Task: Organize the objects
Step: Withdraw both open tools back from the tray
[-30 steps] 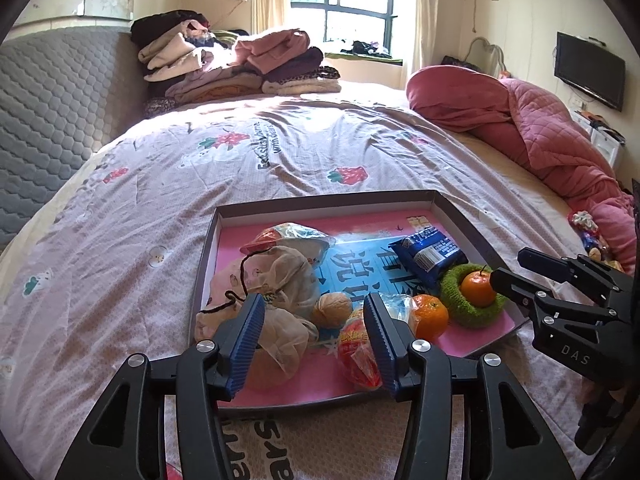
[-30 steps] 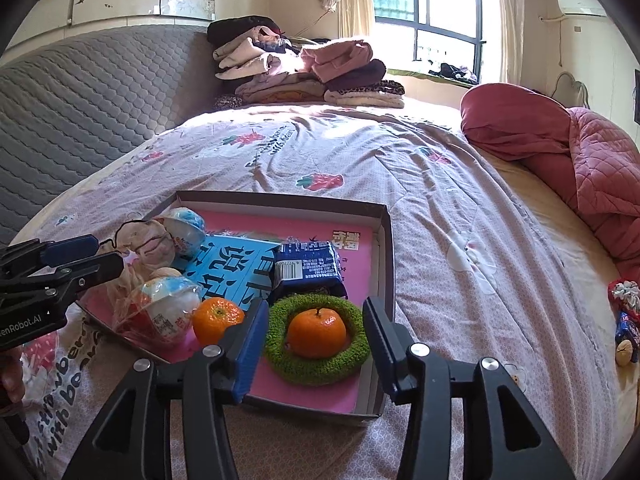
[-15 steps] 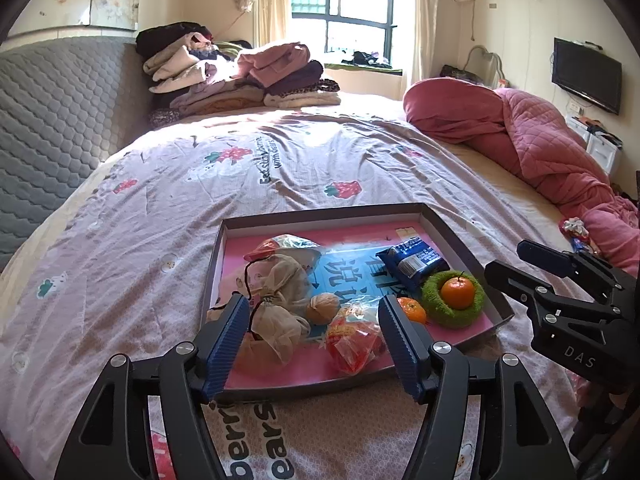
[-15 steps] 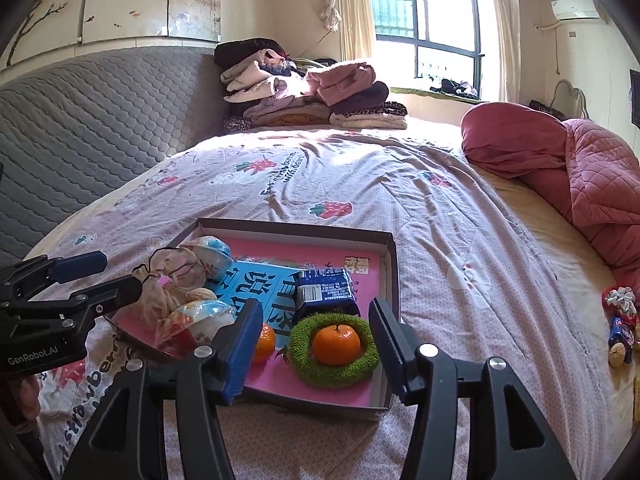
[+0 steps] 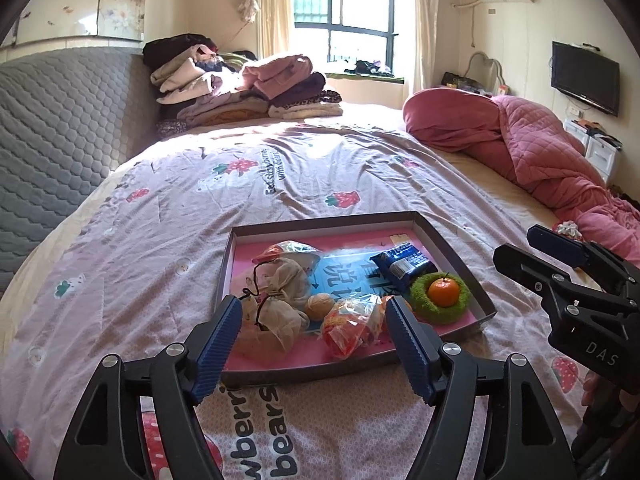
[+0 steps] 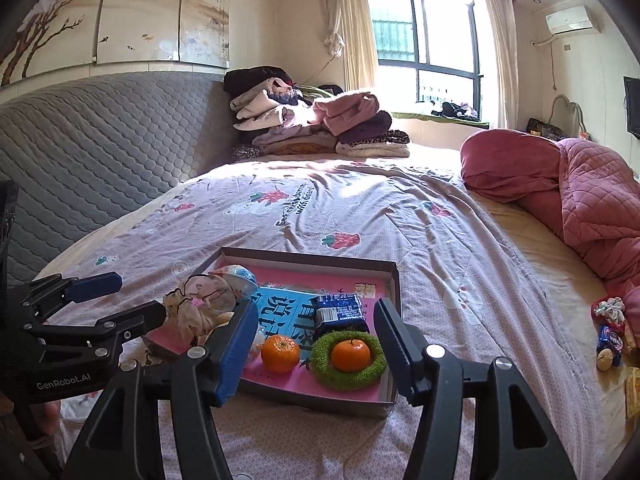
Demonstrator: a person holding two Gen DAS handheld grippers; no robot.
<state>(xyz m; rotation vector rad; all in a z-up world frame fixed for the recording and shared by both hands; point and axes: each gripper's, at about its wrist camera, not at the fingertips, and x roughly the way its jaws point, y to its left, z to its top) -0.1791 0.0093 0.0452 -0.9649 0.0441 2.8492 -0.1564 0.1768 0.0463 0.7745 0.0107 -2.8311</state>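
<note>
Presently, contents of shallow box lid (image 6: pixel 394 280), resting on the bed (image 6: pixel 360 208): tangerine (image 6: pixel 350 355) seated in green ring (image 6: pixel 348 376), at the lid's near right corner; second, loose tangerine (image 6: pixel 280 354) just beside it on the left, at the near edge. Right gripper (image 6: pixel 314 346): empty, jaws opening wide, poised above and short of the near edge, its gap framing both fruits; judged the nearer tool for either. Left gripper (image 5: pixel 314 354): empty, jaws opening wide, facing the near left part, where mesh pouches (image 5: pixel 280 292) and wrapped snack (image 5: pixel 350 326) lie.
</note>
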